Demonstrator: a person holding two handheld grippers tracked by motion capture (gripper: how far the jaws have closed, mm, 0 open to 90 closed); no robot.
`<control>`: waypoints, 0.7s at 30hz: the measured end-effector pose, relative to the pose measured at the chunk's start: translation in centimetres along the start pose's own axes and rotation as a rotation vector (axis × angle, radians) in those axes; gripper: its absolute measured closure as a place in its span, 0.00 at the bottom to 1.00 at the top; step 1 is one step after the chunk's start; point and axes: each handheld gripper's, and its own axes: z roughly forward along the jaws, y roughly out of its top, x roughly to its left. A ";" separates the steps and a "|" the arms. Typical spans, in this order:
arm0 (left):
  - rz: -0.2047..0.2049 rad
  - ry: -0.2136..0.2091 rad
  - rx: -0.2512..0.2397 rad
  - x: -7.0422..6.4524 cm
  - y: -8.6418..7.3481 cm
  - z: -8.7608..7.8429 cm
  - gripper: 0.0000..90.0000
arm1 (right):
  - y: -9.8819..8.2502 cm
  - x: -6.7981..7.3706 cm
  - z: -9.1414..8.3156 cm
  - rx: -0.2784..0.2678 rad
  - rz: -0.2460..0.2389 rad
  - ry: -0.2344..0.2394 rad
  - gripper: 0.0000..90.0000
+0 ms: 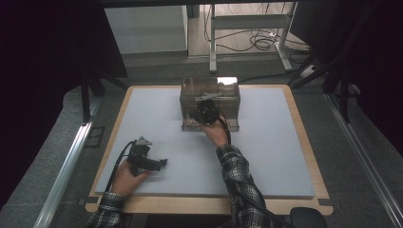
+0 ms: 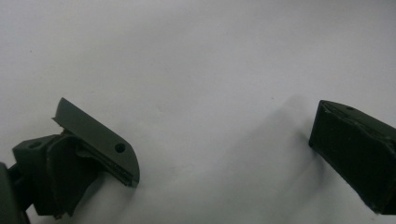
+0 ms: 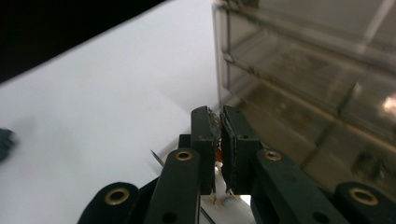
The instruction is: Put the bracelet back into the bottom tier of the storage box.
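Note:
A clear plastic drawer box (image 1: 225, 97) stands at the back middle of the grey mat (image 1: 275, 156); its bottom drawer (image 1: 234, 127) sticks out a little toward me. My right gripper (image 1: 203, 115) hovers at the box's front left, over that drawer. In the right gripper view the jaws (image 3: 220, 116) stand almost together, with a small orange-tinted bit pinched low between the pads; what it is I cannot tell. The box's wall (image 3: 303, 70) rises just to the right. My left gripper (image 1: 163, 163) lies on the mat at the near left, wide open (image 2: 224, 156) with bare mat between its fingers.
The mat covers a wooden table top (image 1: 304, 123). A desk frame with cables (image 1: 247, 38) stands on the floor behind the table. Metal rails (image 1: 66, 161) run along both sides. A black round object (image 1: 308, 217) sits at the table's near right corner.

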 end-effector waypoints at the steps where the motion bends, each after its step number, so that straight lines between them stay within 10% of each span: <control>1: 0.000 0.000 0.000 0.0 0.0 0.0 0.00 | -0.3 -0.1 0.1 0.011 0.000 -0.007 0.91; 21: 0.000 0.000 0.000 0.0 0.0 0.0 0.00 | -1.7 -0.6 -1.0 0.046 -0.003 -0.030 0.67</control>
